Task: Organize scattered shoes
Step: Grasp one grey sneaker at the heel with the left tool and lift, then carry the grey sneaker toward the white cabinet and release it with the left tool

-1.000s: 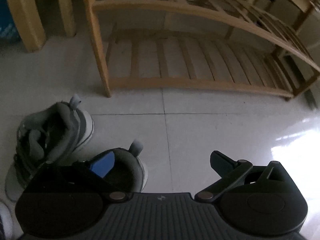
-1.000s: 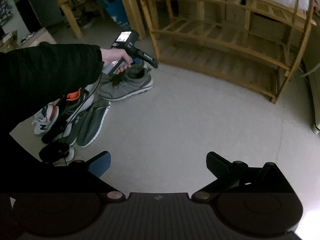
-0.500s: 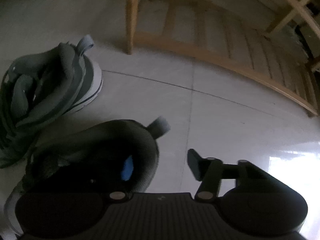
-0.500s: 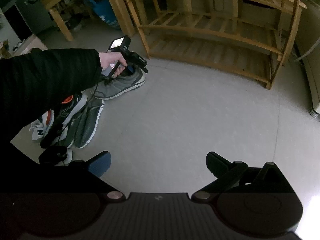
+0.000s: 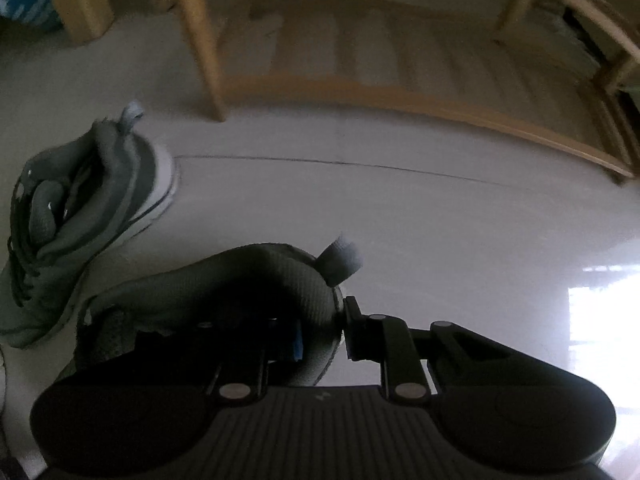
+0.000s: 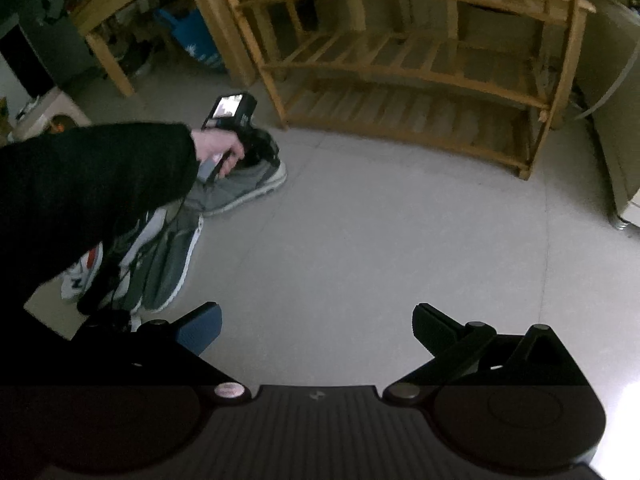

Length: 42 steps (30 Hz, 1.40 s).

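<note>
My left gripper point(image 5: 320, 336) is clamped on the heel collar of a grey sneaker point(image 5: 224, 288): one finger sits inside the shoe, the other presses the outside of the heel, just under the pull tab point(image 5: 340, 262) at about 12 o'clock from the pinch. Whether the sole is touching the floor I cannot tell. Its mate, a second grey sneaker point(image 5: 76, 216), lies on the pale tiled floor point(image 5: 400, 220) at 10 o'clock in the left wrist view, heel toward the wooden shoe rack point(image 5: 360, 68), which fills the 12 to 2 o'clock stretch; what I can see of its bottom slats is bare.

My right gripper point(image 6: 316, 332) hangs over the floor with its fingers spread wide and nothing between them. From it, my left hand point(image 6: 218, 152) shows at 11 o'clock, and a loose pile of other shoes point(image 6: 136, 268) lies at 9 to 10 o'clock, near the held sneaker.
</note>
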{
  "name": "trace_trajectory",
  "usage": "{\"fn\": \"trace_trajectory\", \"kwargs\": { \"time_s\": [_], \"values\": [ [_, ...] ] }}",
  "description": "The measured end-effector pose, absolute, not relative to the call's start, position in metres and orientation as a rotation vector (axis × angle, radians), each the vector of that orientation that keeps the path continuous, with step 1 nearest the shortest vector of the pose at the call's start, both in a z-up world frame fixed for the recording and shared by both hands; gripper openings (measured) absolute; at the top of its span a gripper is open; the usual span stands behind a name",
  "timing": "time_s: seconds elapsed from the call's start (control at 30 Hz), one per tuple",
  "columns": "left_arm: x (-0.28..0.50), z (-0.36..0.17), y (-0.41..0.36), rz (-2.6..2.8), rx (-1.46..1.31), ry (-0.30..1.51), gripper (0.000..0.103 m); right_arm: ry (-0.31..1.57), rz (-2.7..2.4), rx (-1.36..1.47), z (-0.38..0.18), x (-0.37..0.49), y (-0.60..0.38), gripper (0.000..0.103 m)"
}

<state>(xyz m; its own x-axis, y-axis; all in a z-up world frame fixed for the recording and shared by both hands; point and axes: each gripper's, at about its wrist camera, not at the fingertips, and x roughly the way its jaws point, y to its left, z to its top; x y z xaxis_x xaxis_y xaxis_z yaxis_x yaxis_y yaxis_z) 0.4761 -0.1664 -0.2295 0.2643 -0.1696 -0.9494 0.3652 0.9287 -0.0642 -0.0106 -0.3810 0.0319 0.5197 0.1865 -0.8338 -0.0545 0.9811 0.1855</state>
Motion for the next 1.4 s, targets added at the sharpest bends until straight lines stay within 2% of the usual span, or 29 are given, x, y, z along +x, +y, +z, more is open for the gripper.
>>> {"fn": "trace_trajectory", "kwargs": {
  "time_s": [0.2,0.37,0.47,0.6,0.73,0.9,1.2,1.4],
  "values": [
    [0.420,-0.198,-0.215,-0.418,0.147,1.241,0.024,0.894,-0.016,0.141,0.061,-0.002,-0.402,0.103],
    [0.333,-0.178,-0.284,-0.505,0.210,1.234,0.024,0.832,-0.135,0.195,0.080,-0.002,-0.421,0.103],
    [0.301,-0.175,-0.306,-0.531,0.202,1.241,0.024,0.813,-0.205,0.122,0.083,0.000,-0.429,0.103],
    [0.245,-0.172,-0.348,-0.600,0.186,1.252,0.024,0.891,-0.302,-0.014,0.053,0.011,-0.443,0.103],
    [0.199,-0.178,-0.388,-0.647,0.188,1.257,0.024,1.021,-0.292,-0.011,0.021,0.013,-0.469,0.103],
    [0.157,-0.188,-0.434,-0.647,0.227,1.248,0.024,1.081,-0.251,-0.017,-0.020,0.004,-0.522,0.103],
    [0.115,-0.216,-0.504,-0.688,0.255,1.278,0.024,1.207,-0.379,0.023,-0.089,-0.060,-0.621,0.103],
    [0.094,-0.232,-0.546,-0.696,0.319,1.282,0.024,1.282,-0.404,0.052,-0.116,-0.081,-0.651,0.103]
  ]
}}
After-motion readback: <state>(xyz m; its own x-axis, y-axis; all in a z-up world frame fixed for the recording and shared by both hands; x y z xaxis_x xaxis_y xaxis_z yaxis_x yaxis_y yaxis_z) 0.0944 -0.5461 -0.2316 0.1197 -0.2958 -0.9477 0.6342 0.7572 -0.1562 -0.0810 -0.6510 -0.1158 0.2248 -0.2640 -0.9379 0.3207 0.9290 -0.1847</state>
